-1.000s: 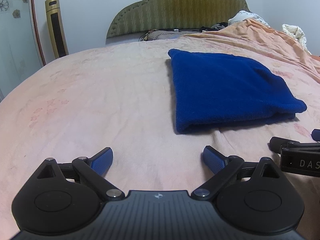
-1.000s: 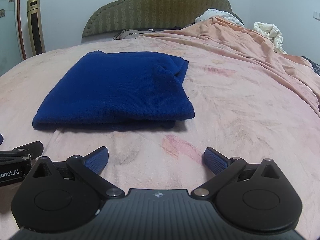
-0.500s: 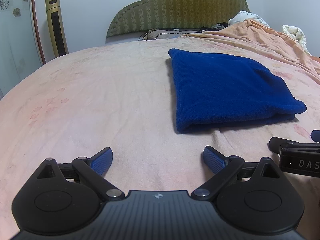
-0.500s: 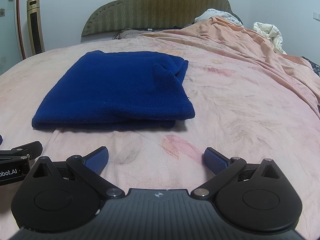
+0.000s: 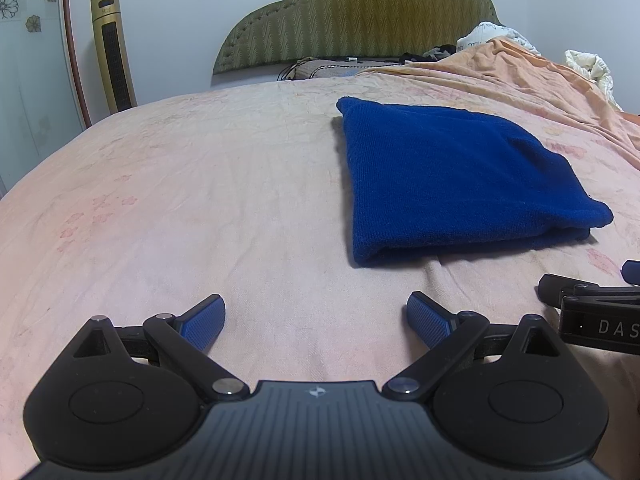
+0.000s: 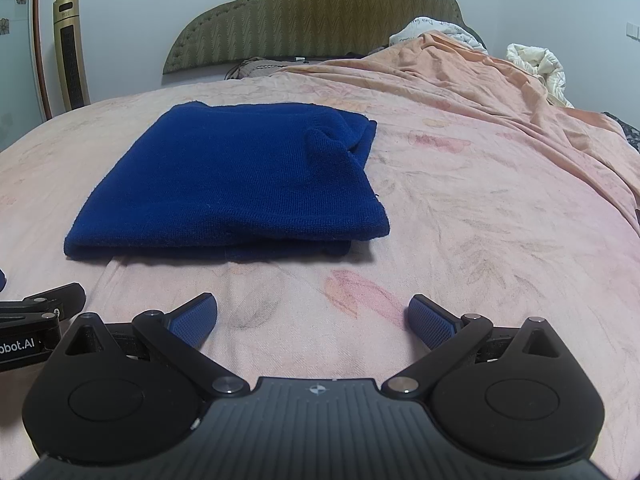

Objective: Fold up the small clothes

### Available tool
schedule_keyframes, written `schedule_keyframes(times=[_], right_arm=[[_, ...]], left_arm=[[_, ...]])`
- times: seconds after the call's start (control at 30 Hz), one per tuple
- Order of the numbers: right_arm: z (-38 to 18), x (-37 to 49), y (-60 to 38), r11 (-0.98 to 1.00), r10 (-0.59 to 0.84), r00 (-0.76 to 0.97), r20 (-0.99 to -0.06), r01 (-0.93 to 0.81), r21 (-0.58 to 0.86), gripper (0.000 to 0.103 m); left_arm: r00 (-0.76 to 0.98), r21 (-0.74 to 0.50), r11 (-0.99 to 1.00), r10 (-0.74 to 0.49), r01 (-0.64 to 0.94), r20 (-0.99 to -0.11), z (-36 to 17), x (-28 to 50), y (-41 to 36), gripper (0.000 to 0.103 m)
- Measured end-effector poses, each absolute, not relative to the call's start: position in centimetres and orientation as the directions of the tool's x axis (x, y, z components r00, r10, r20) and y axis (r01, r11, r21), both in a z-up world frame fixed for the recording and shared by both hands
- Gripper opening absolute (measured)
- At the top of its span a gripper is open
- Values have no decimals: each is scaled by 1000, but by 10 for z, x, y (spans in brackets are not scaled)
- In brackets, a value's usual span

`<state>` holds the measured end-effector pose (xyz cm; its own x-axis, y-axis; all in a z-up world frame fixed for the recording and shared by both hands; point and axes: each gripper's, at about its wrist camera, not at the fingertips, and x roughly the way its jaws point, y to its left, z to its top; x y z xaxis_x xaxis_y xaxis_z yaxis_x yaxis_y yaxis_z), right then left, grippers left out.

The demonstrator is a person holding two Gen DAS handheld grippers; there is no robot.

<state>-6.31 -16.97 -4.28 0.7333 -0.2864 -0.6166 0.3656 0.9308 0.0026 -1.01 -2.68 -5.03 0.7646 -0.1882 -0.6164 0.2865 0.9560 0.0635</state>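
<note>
A dark blue knit garment (image 5: 448,176) lies folded into a flat rectangle on the pink bedsheet (image 5: 180,200); it also shows in the right wrist view (image 6: 240,180). My left gripper (image 5: 316,320) is open and empty, low over the sheet, nearer than the garment and to its left. My right gripper (image 6: 312,318) is open and empty, just in front of the garment's near edge. Each gripper shows at the edge of the other's view.
An olive padded headboard (image 5: 360,12) stands at the far end. A crumpled peach blanket (image 6: 500,92) and white bedding (image 6: 536,64) lie at the right. A gold tower fan (image 5: 112,48) stands by the left wall.
Both grippers have drifted very slightly; the garment and the open jaws look the same.
</note>
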Motion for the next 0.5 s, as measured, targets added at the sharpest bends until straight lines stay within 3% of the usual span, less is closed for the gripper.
schedule_keyframes(times=[0.5], right_arm=[[-43, -63, -170, 931, -286, 733, -617, 366, 3, 103]], left_arm=[[764, 66, 956, -185, 284, -618, -51, -11, -27, 99]])
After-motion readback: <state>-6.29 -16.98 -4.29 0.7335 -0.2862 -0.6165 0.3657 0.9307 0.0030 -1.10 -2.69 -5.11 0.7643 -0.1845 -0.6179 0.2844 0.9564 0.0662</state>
